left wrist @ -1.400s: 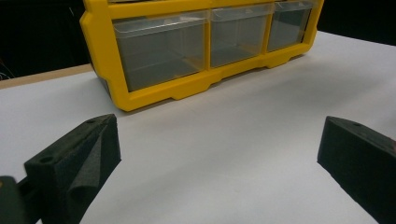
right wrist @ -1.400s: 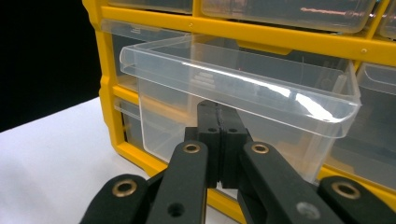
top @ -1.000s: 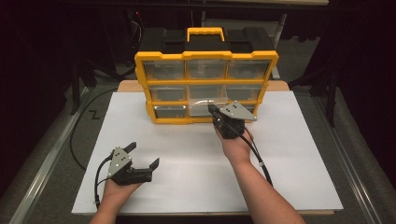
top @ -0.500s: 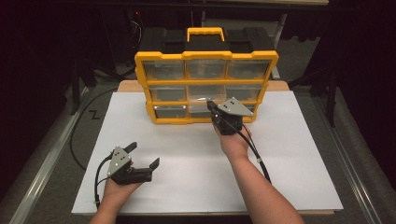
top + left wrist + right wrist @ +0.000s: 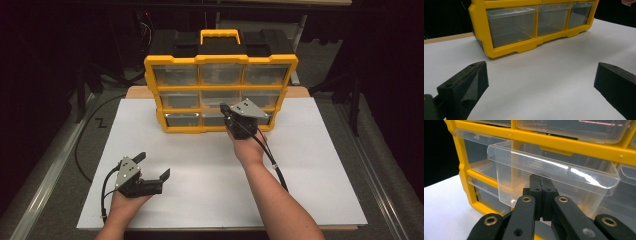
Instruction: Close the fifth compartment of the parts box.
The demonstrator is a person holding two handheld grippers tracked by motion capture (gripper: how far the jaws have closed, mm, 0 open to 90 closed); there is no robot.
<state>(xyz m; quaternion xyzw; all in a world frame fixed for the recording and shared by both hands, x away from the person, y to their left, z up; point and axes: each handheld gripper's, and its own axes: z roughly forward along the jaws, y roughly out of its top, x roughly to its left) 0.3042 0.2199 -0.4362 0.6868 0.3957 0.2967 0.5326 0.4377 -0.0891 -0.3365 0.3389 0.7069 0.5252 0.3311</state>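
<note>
High view: right gripper clenched on a clear plastic drawer of the yellow organiser cabinet near the desk's far edge; left gripper released.

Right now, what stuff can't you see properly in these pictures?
- What the right tool pinches: in the right gripper view its closed jaws press against the pulled-out clear drawer, hiding any handle between them.
- Drawer contents: too small and hazy in the high view of the yellow organizer.
- Left tool: jaw bases cut off by the left gripper view's bottom edge.
</note>
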